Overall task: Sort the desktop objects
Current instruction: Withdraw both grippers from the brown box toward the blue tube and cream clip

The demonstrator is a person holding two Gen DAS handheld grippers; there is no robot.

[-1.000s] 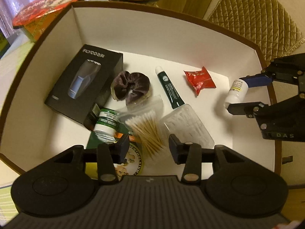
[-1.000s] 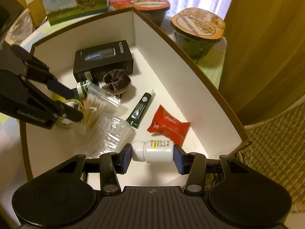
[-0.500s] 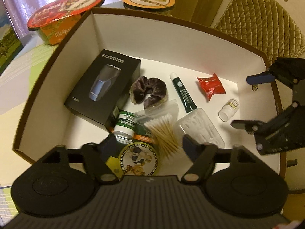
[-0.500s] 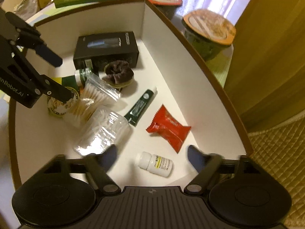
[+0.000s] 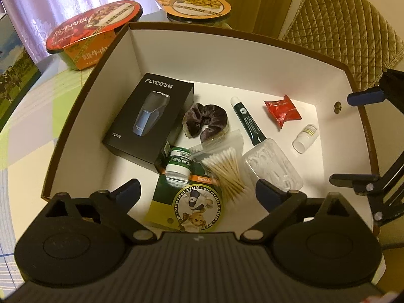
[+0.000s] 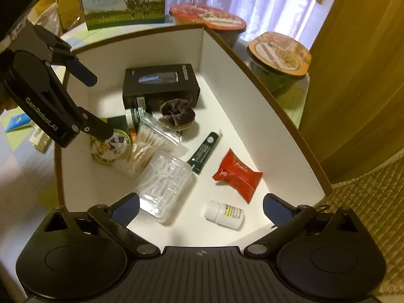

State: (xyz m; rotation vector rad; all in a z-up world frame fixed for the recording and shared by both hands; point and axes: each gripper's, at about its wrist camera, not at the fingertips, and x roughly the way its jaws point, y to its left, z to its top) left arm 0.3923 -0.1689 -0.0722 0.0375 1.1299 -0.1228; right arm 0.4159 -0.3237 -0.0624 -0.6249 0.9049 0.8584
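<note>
- Warm, dim indoor light; daylight glows through the sheer pale curtain (image 6: 265,2) at the back.
- The white inside of the brown-edged cardboard box (image 5: 252,60) is the brightest area, with soft shadows beside its contents.
- Fisheye bending curves the box walls; corners fall to black.
- The tabletop at the right-wrist view's left edge is blurred.

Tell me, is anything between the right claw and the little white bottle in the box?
Nothing visible is. The small white pill bottle lies on its side on the bare floor of the white cardboard box, just ahead of the open right gripper. The red snack packet lies beyond it, apart.
</note>
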